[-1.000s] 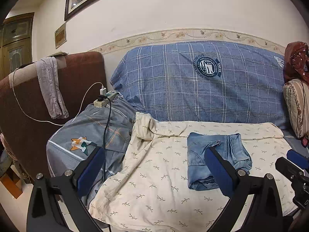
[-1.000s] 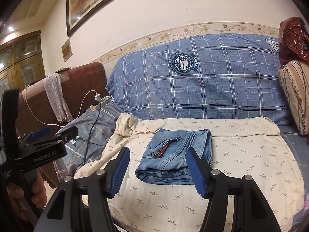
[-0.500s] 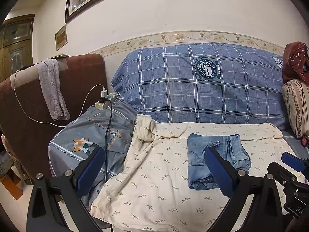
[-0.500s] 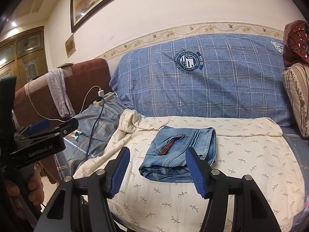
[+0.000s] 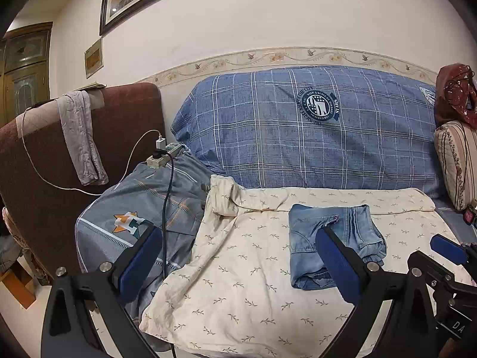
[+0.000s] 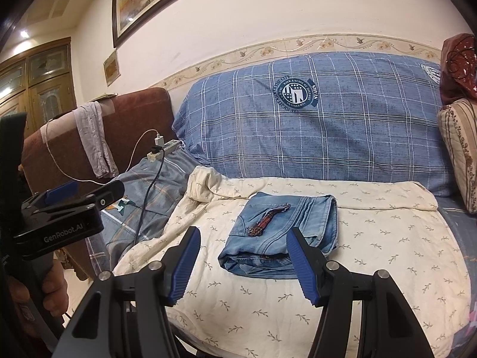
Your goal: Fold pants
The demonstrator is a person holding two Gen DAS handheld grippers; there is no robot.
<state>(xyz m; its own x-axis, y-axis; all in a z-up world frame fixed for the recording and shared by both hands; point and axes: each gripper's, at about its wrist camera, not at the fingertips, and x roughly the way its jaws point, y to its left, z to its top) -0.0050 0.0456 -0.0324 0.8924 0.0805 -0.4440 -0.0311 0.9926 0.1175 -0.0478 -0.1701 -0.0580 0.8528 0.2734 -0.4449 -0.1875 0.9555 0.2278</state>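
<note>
Both claws, left gripper [image 5: 238, 264] and right gripper [image 6: 243, 264], spread empty near folded pants [image 6: 280, 234]; likely unfolded if snagged on leaving

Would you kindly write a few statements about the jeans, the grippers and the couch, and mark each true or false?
1. The jeans lie folded on the cream sheet. True.
2. The right gripper is shut on the jeans. False: its fingers stand apart, holding nothing.
3. The left gripper is open and empty. True.
4. A black cable runs from the power strip down over the grey cover. True.
5. The jeans lie spread out flat at full length. False: they are a compact folded bundle.
</note>
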